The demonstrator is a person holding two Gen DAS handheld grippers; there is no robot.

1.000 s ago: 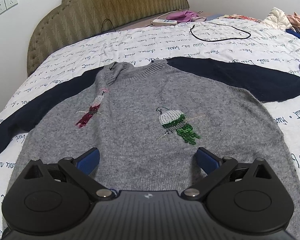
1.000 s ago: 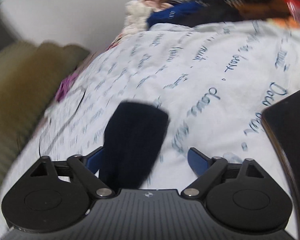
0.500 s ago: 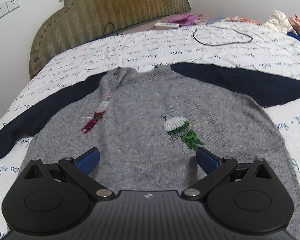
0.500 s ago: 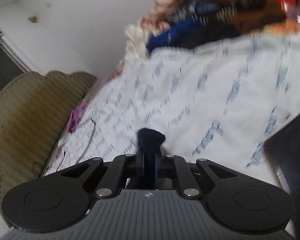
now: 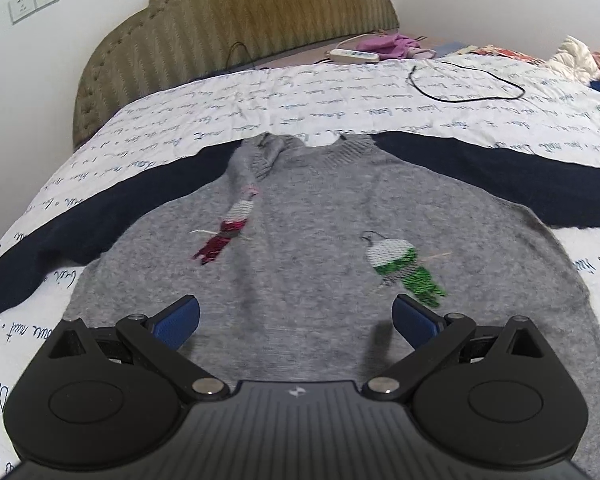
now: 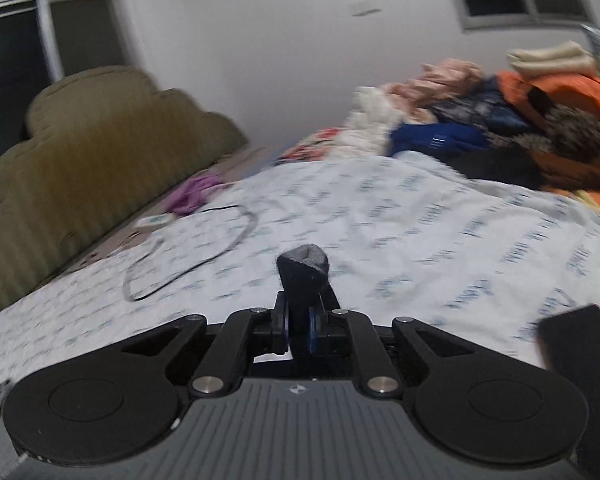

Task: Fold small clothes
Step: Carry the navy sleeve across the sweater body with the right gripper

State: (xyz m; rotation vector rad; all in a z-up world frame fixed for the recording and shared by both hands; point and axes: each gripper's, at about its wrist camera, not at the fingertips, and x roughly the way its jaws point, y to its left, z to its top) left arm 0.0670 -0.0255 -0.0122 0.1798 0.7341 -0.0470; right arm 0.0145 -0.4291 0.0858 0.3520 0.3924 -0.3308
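Observation:
A small grey sweater [image 5: 308, 248] with two sequin birds and dark navy sleeves lies flat on the bed, neck toward the headboard. Its left sleeve [image 5: 112, 216] and right sleeve [image 5: 500, 176] stretch out sideways. My left gripper [image 5: 296, 316] is open and empty, hovering just above the sweater's lower hem. My right gripper [image 6: 298, 330] is shut on the navy sleeve cuff [image 6: 302, 270], which sticks up between the fingers, lifted above the sheet.
The white sheet with blue script [image 5: 300, 96] covers the bed. A black cable [image 5: 464, 84], a white power strip [image 5: 354, 54] and purple cloth [image 5: 388, 44] lie near the olive headboard [image 5: 228, 28]. A clothes pile [image 6: 520, 132] sits at the far side. A dark flat object [image 6: 580, 360] lies right.
My right gripper closed on the navy sleeve cuff and lifted it off the sheet, tilting upward. My left gripper stayed open and shifted slightly back over the hem.

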